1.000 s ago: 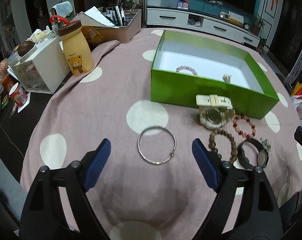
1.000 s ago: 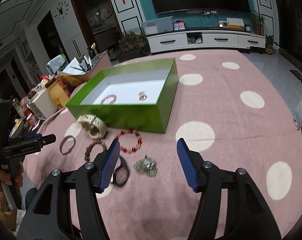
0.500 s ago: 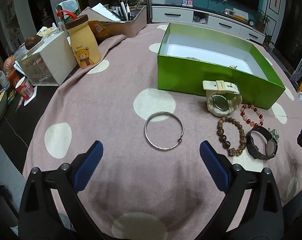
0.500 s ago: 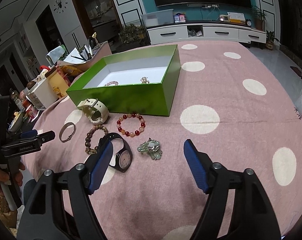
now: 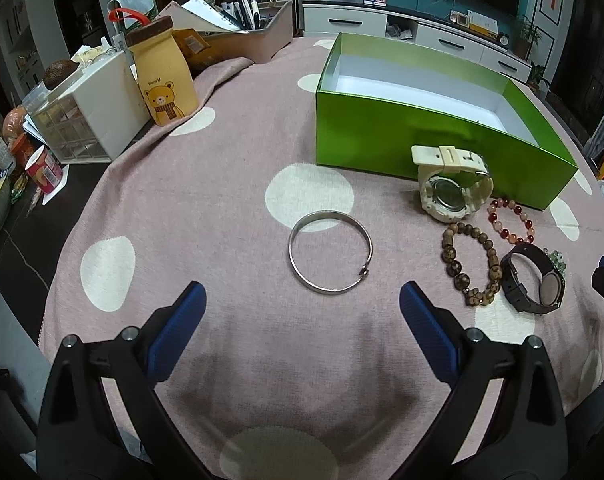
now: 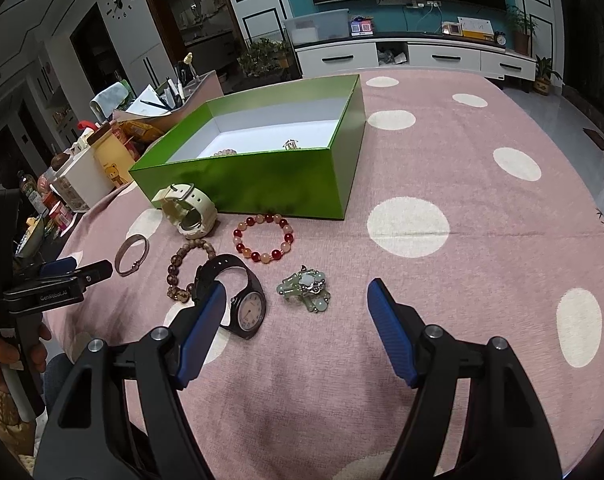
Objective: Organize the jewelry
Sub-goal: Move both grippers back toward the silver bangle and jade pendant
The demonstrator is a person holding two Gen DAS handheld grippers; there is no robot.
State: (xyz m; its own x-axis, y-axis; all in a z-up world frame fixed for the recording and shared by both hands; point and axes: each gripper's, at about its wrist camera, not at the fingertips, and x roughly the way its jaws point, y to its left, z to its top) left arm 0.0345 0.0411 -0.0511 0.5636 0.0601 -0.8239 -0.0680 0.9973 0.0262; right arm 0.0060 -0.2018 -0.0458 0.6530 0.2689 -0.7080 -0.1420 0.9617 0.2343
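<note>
A silver bangle lies on the pink dotted cloth just ahead of my left gripper, which is open and empty. To its right lie a cream watch, a wooden bead bracelet, a red bead bracelet and a black watch. My right gripper stands open and empty in front of a green jade piece, with the black watch by its left finger. The green box behind holds a pink bracelet and a small gold item.
A yellow bear bottle, a white drawer unit and a tray of pens crowd the far left. The table drops off at the left, beside cups and a bowl. A hand holds the left gripper.
Both pairs of jaws have spread wider, and both grippers have drawn back a little from the jewellery. Nothing on the cloth has moved.
</note>
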